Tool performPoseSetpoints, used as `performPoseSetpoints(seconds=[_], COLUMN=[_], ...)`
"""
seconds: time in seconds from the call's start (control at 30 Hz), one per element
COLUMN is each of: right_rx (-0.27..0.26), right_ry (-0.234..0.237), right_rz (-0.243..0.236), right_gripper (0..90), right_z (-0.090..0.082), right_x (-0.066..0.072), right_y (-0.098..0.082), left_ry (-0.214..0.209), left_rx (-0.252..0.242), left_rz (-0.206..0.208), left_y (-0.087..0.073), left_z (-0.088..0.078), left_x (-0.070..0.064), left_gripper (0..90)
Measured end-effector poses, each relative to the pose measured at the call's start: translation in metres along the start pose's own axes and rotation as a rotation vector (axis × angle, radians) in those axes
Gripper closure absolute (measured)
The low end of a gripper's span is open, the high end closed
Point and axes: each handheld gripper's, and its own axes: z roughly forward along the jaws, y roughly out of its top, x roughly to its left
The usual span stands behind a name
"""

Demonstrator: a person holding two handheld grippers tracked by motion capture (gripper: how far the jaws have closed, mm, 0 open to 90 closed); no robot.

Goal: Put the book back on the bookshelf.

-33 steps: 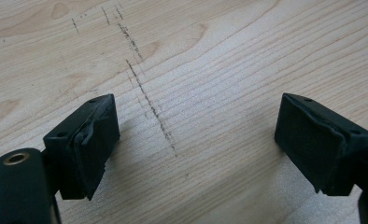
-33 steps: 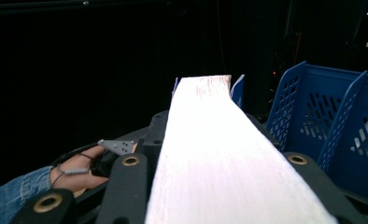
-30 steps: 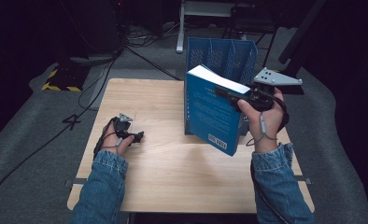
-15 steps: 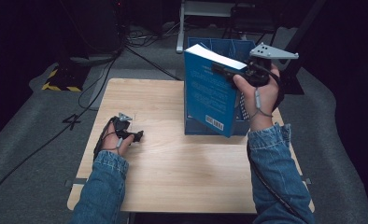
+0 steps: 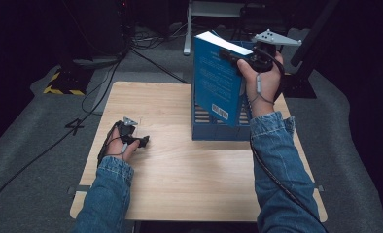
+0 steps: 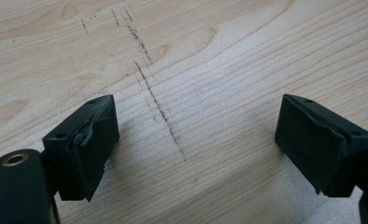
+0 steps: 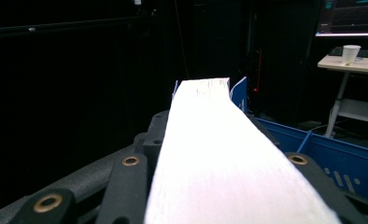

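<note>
I have the right gripper (image 5: 238, 57) raised over the far right of the tabletop (image 5: 180, 189), its fingers clamped on a thick blue book (image 5: 216, 87) near the book's top edge. The book stands upright with its white page edge (image 5: 223, 42) facing up, its lower part hanging in front of and partly inside the blue rack (image 5: 214, 131) at the far right side of the tabletop; I cannot tell whether the bottom of the book touches the rack. A barcode label (image 5: 220, 112) shows low on the cover that faces me. In the right gripper view the white page edge (image 7: 219, 158) runs straight away from the camera between the two black fingers (image 7: 126, 186), which press on both covers, and the rack's blue wall (image 7: 341, 158) lies just below and to the right of it. Beyond it the room is dark, with a white desk (image 7: 355, 65) and a paper cup (image 7: 351, 53) well off to the right. My left gripper (image 5: 140, 141) rests low on the left part of the tabletop, well apart from the book. In the left gripper view its fingers (image 6: 86, 140) stand wide apart with nothing between them, only bare wood (image 6: 210, 70) with a dark pencil-like streak (image 6: 156, 102) running across the grain.
</note>
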Motion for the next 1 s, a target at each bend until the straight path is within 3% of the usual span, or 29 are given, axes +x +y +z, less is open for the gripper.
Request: performPoseSetpoints(seconds=[0.4,0.63,1.0], right_rx=[-0.008,0.008,-0.003], right_ry=[-0.051,-0.096,-0.153], right_rz=[0.059,0.069,0.102], right_gripper=[61.2,61.2,61.1], right_z=[0.023,0.037,0.061], right_x=[-0.022,-0.030,-0.034], right_y=[0.007,0.007,-0.002], left_ry=[0.000,0.001,0.001], left_rx=[0.001,0.003,0.003], left_rz=[0.001,0.002,0.002], left_y=[0.000,0.000,0.000], left_z=[0.000,0.000,0.000], left_x=[0.000,0.000,0.000], left_gripper=[13.9,13.9,13.9])
